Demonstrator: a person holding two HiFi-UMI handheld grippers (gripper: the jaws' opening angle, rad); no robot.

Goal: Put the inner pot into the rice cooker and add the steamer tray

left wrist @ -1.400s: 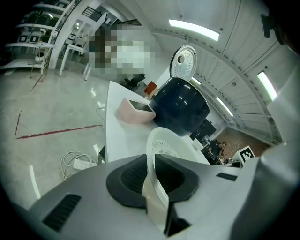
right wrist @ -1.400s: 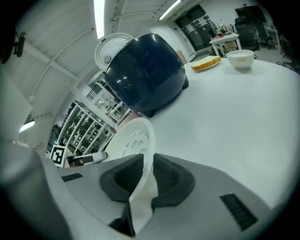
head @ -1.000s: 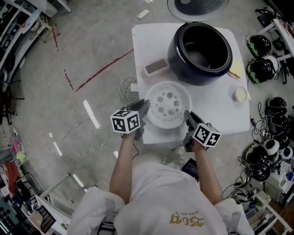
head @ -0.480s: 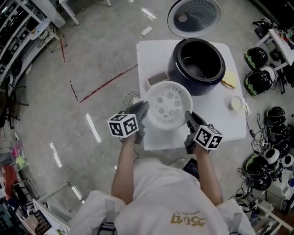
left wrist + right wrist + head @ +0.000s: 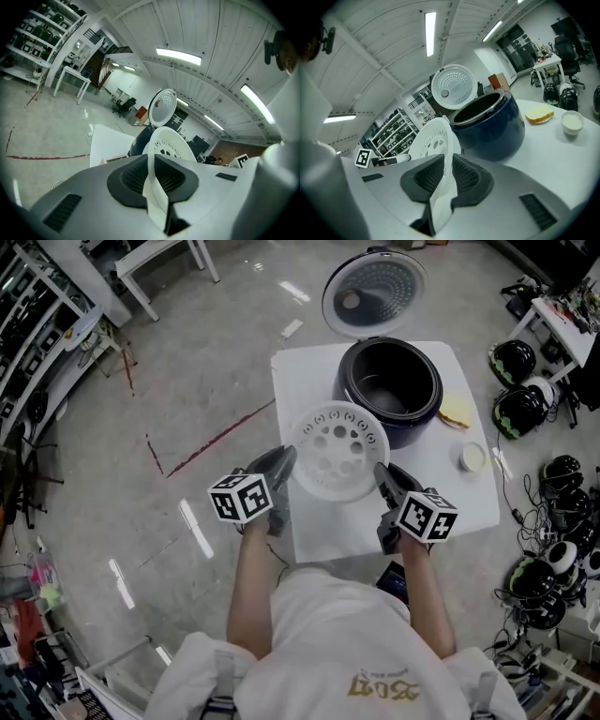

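Step 2 — tray. Left gripper [image 5: 282, 463] and right gripper [image 5: 383, 478] each clamp the steamer tray [image 5: 337, 451] rim, held just near of the rice cooker [image 5: 389, 390]. Next, likely: carry far, level it, lower in.

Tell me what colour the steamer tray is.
The steamer tray is white, best seen in the head view.

White steamer tray [image 5: 338, 450] showing matt plastic; rice cooker [image 5: 492, 126] shell shining dark, glossy; floor [image 5: 187, 362] reflecting lights, smooth.
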